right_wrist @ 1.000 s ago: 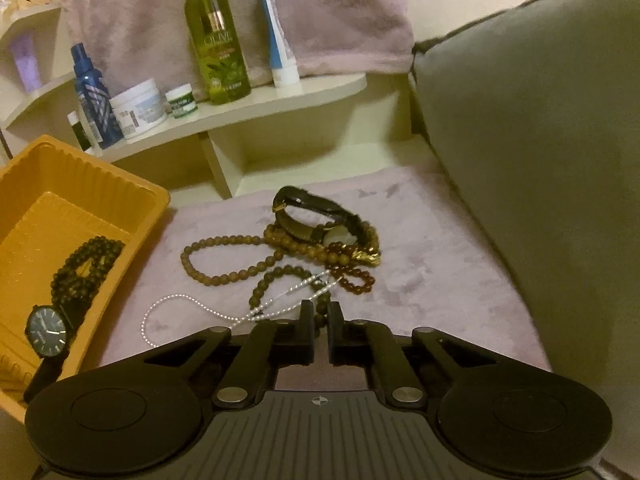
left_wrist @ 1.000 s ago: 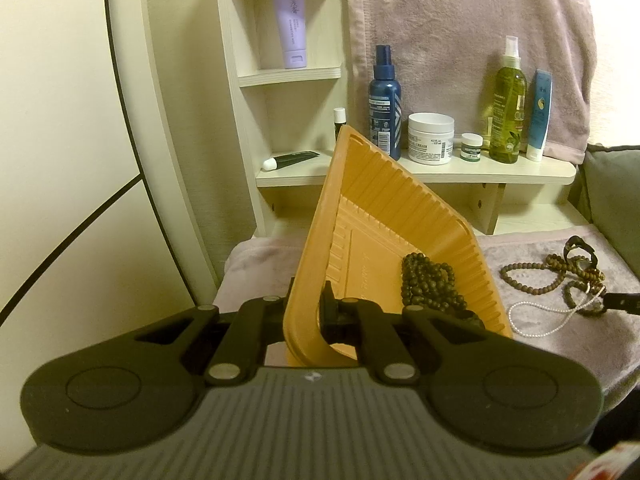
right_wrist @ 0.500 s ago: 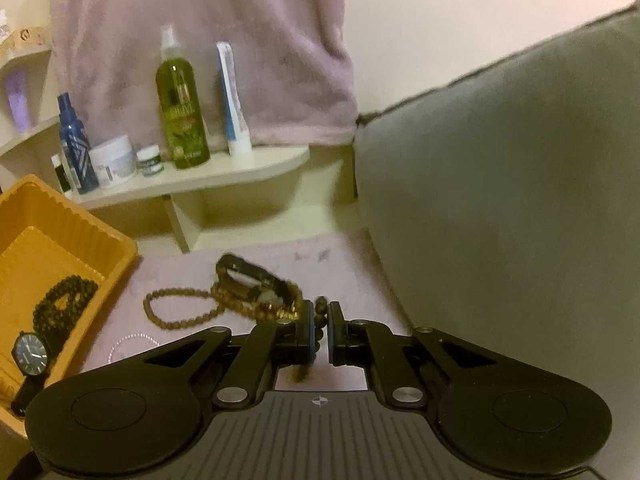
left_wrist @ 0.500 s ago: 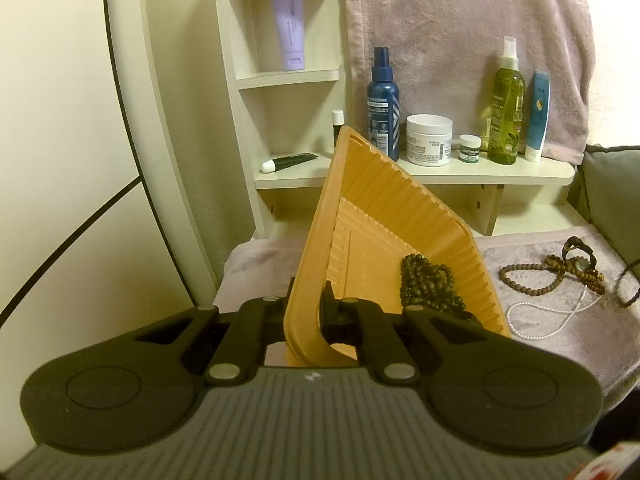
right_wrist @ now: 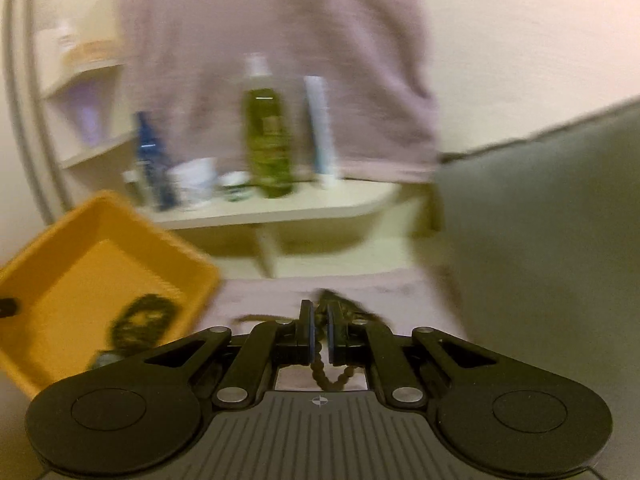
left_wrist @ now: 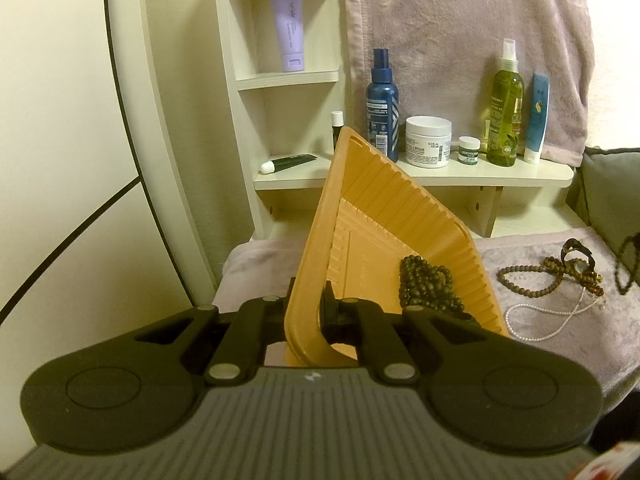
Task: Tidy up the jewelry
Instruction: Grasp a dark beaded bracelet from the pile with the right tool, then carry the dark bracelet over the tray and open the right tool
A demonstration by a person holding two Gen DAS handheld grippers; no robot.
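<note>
My left gripper (left_wrist: 306, 312) is shut on the near rim of an orange tray (left_wrist: 384, 220) and holds it tilted. A dark bead bracelet (left_wrist: 424, 284) lies in the tray. On the mauve cloth to the right lie a brown bead string (left_wrist: 532, 280), a dark bangle (left_wrist: 576, 246) and a white pearl strand (left_wrist: 552, 320). My right gripper (right_wrist: 319, 334) is shut on a brown bead string (right_wrist: 326, 372) that hangs between the fingers. The right wrist view is blurred; the tray (right_wrist: 80, 256) shows at its left.
A shelf (left_wrist: 480, 172) behind holds a blue spray bottle (left_wrist: 382, 100), a white jar (left_wrist: 427, 142), a green bottle (left_wrist: 505, 108) and a blue tube (left_wrist: 536, 118). A mauve towel (left_wrist: 460, 20) hangs above. A grey cushion (right_wrist: 552, 220) is at the right.
My right gripper has lifted away from the jewelry pile with a bead string in it and is moving. The left gripper and tray have stayed still.
</note>
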